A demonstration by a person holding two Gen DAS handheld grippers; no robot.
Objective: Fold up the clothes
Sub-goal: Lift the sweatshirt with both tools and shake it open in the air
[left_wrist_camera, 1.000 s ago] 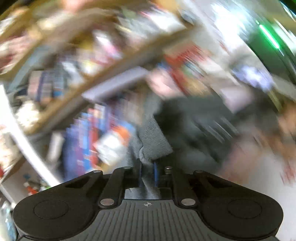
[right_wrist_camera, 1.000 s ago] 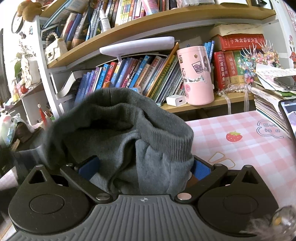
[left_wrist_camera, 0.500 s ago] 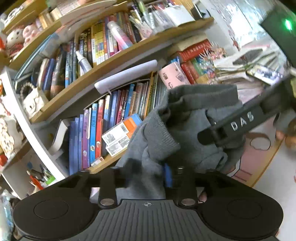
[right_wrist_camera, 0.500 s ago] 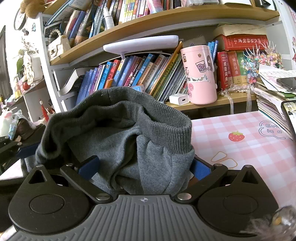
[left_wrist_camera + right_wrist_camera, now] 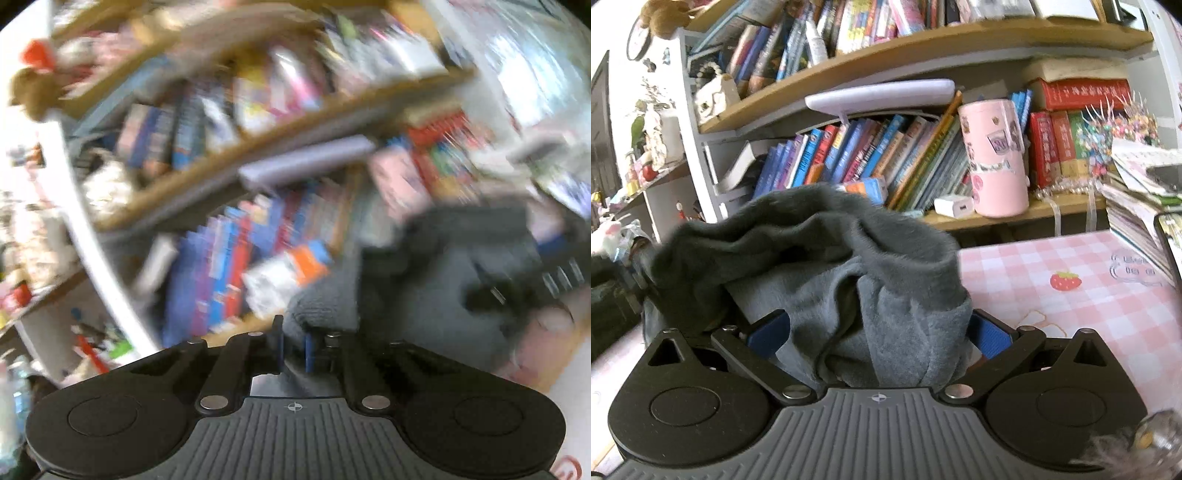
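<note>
A grey knit garment point(image 5: 827, 273) with a ribbed hem is held up in the air between both grippers. My right gripper point(image 5: 879, 336) has its jaws wide apart with a thick bunch of the fabric filling the gap between its blue pads. My left gripper point(image 5: 293, 347) is shut on a thin fold of the same garment point(image 5: 325, 306); that view is heavily blurred. The left gripper also shows dimly at the left edge of the right wrist view point(image 5: 639, 269), holding the garment's far end.
A pink checked table mat point(image 5: 1071, 280) with a strawberry print lies to the right. Behind stand bookshelves point(image 5: 886, 74) full of books, a pink sticker-covered cylinder point(image 5: 993, 158), a white charger point(image 5: 955, 206) and a stack of papers with a phone point(image 5: 1145, 184) at far right.
The left gripper swung fast, blurring its view, and the garment now sits lower and further right there. In the right wrist view the garment's hem has dropped slightly and spread leftward.
</note>
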